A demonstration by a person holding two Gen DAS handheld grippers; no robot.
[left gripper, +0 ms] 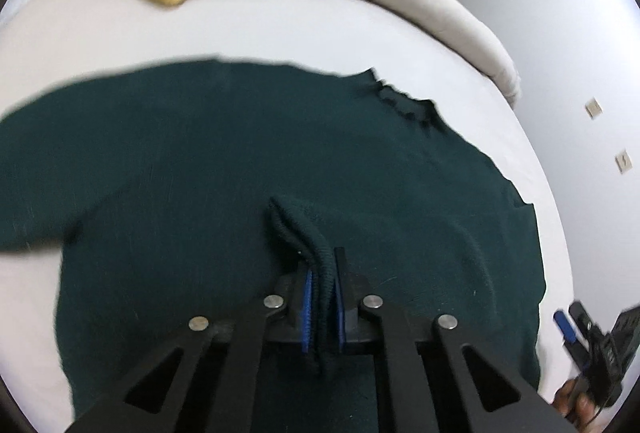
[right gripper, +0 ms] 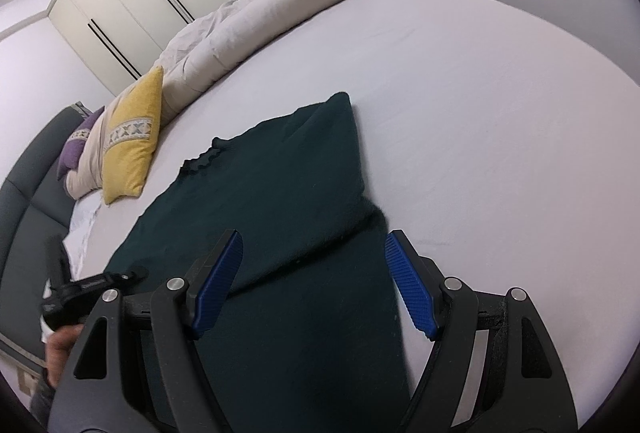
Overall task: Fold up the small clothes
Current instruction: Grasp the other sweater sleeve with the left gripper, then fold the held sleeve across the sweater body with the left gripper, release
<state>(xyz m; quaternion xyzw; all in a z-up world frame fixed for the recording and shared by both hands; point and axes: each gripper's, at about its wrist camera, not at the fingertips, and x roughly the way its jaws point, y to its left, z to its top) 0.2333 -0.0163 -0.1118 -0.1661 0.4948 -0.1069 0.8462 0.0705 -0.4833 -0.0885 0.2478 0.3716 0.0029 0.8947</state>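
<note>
A dark green sweater (left gripper: 200, 161) lies spread on the white bed sheet (left gripper: 248, 29). My left gripper (left gripper: 322, 265) is shut on a ribbed sleeve cuff (left gripper: 292, 221), which is bunched between its blue pads and held over the sweater's body. In the right wrist view the sweater (right gripper: 280, 193) has one side folded over, with a crease running across it. My right gripper (right gripper: 314, 245) hovers open above that crease, and nothing is between its blue pads (right gripper: 408, 289). The right gripper (left gripper: 588, 337) also shows at the lower right edge of the left wrist view.
A yellow pillow (right gripper: 132, 149) and a purple one (right gripper: 76, 145) lean by the dark headboard (right gripper: 24, 193). A rolled beige duvet (right gripper: 280, 5) runs along the bed's far edge. White wardrobe doors (right gripper: 120, 1) stand behind. A hand (right gripper: 60, 349) holds the left gripper.
</note>
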